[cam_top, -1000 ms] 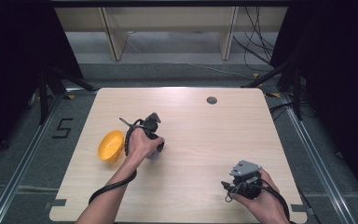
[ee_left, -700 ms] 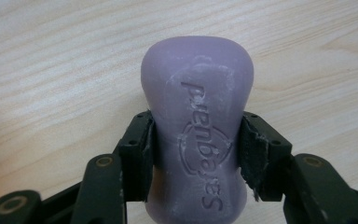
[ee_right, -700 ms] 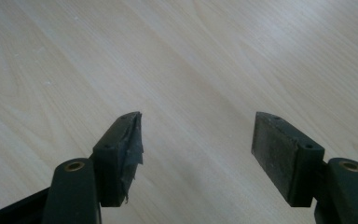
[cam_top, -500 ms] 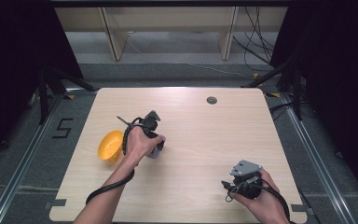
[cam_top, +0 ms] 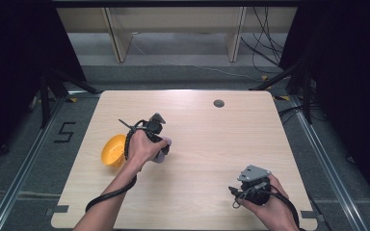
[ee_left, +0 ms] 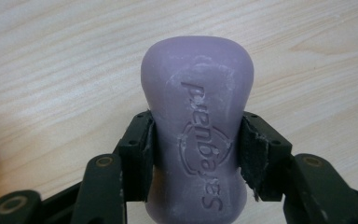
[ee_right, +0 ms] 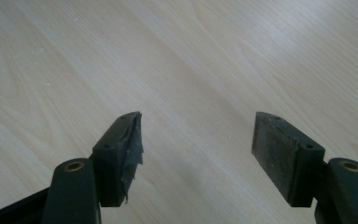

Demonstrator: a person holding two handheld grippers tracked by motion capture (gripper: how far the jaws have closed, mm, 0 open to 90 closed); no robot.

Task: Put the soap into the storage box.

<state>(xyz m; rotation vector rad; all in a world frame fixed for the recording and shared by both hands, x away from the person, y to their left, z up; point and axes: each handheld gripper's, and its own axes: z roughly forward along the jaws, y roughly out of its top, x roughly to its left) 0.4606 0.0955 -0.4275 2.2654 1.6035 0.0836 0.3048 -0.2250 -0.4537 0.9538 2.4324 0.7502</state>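
A purple bar of soap (ee_left: 196, 93) with a stamped logo lies on the wooden table (ee_left: 51, 56). My left gripper (ee_left: 196, 140) is shut on it, one black pad pressed on each side of its waist. In the high view the soap (cam_top: 160, 158) peeks out under the person's left hand, left of the table's centre, with the left gripper (cam_top: 158, 150) around it. Just left of that hand lies an orange bowl (cam_top: 112, 150). My right gripper (ee_right: 198, 140) stands open over bare wood. It is held near the front right edge (cam_top: 238, 191).
A small round grommet hole (cam_top: 218, 103) sits near the table's far edge. Cables trail from both grippers toward the front edge. Dark floor and metal rails surround the table (cam_top: 212, 139), with wooden furniture legs beyond the far edge.
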